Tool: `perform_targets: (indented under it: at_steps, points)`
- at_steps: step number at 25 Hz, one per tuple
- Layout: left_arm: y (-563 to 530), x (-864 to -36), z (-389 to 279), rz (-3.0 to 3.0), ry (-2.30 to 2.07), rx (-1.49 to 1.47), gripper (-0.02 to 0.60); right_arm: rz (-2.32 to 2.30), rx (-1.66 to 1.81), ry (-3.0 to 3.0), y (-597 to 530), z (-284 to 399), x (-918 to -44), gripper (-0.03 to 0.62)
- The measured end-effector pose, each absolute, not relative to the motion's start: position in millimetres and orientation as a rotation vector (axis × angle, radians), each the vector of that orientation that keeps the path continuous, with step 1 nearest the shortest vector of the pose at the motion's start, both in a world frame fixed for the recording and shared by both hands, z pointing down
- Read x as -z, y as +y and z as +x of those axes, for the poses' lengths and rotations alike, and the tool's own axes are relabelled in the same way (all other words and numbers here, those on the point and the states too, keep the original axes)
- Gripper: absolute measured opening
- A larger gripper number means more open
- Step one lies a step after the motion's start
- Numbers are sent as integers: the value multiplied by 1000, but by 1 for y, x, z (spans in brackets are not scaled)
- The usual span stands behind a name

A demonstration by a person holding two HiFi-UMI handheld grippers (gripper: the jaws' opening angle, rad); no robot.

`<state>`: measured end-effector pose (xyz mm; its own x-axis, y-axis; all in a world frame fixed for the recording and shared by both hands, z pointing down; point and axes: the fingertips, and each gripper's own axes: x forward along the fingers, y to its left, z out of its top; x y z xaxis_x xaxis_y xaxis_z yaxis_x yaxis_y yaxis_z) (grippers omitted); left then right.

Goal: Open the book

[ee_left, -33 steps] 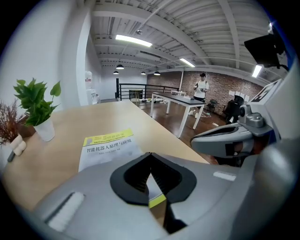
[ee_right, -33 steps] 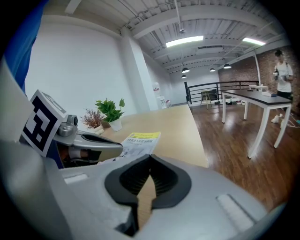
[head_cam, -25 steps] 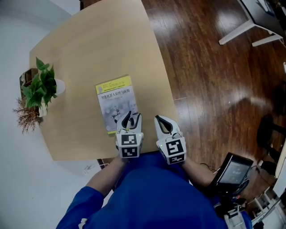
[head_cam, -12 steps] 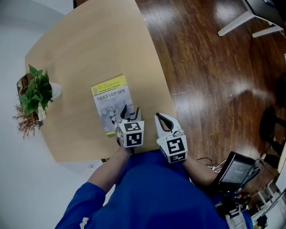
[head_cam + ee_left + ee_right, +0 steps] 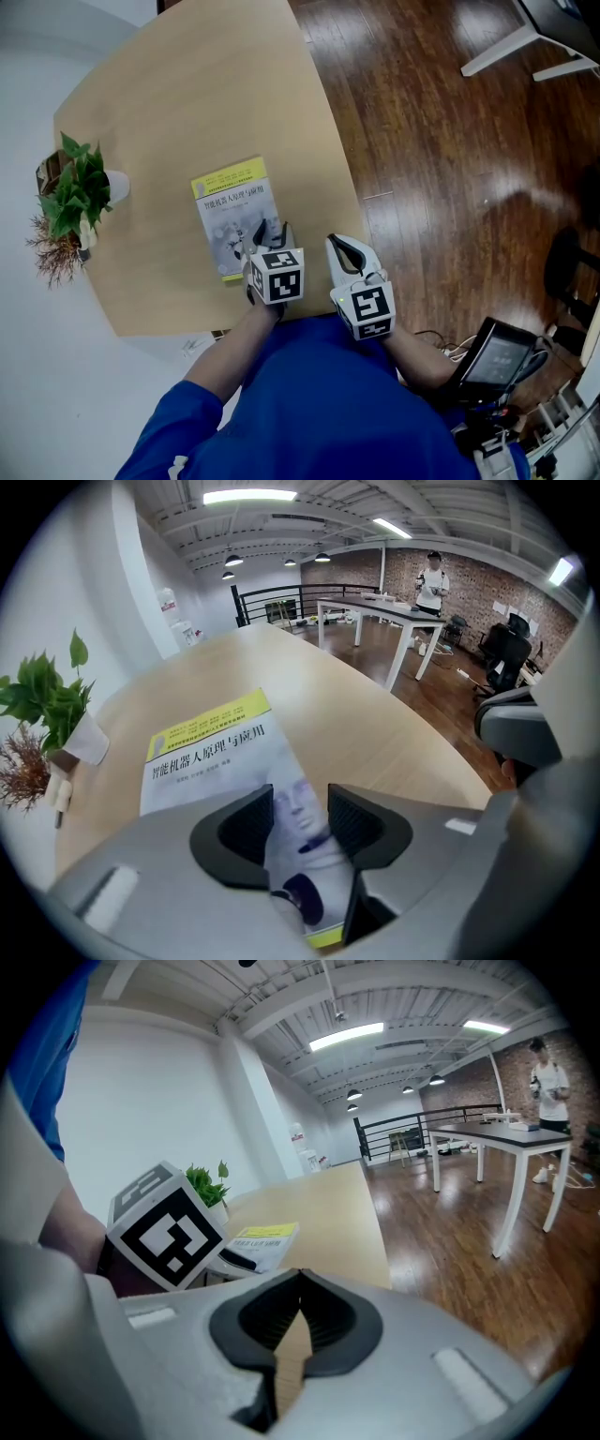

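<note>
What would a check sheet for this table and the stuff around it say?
Surface: pale wooden table.
Job's things: book, closed, lying flat near the table's near edge.
Clutter: potted plant at the left edge.
Grippers: left gripper over the book's lower part, jaws closing, cover showing between them, not pinched; right gripper shut, empty, off the book.
Cables: cords by a small screen.
Surroundings: dark wooden floor, white desk legs.

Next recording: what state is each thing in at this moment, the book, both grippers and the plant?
book: closed, lying flat on the table, cover up.
left gripper: jaws apart and closing over the book's near end, pads not pressing on it.
right gripper: shut, empty.
potted plant: upright at the table's edge.
</note>
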<state>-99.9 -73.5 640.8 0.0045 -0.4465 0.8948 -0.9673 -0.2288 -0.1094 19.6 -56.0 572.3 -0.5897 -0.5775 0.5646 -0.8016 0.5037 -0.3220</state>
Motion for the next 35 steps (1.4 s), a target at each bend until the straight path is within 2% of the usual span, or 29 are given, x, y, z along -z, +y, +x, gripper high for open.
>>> perform_targets:
  at_steps: [8,13,16,29,35]
  points:
    - [-69,-628,-96,1741,-1449,-1155,140,1151,-791,-2377,-55,18,-566,3]
    - [-68,-619,-97,1754,-1455,-1130,55,1144,-779,-2392,-57,16,-563,3]
    - [-69,-618,-99,1753,-1455,-1124,44,1139,-770,-2399,-58,14,-560,3]
    - [-68,-621,-102,1761,-1423,-1128,44,1141,-759,-2409,-59,16,-558,3]
    - [-67,-631,-99,1759,-1418,-1189,131,1149,-767,-2410,-57,18,-560,3]
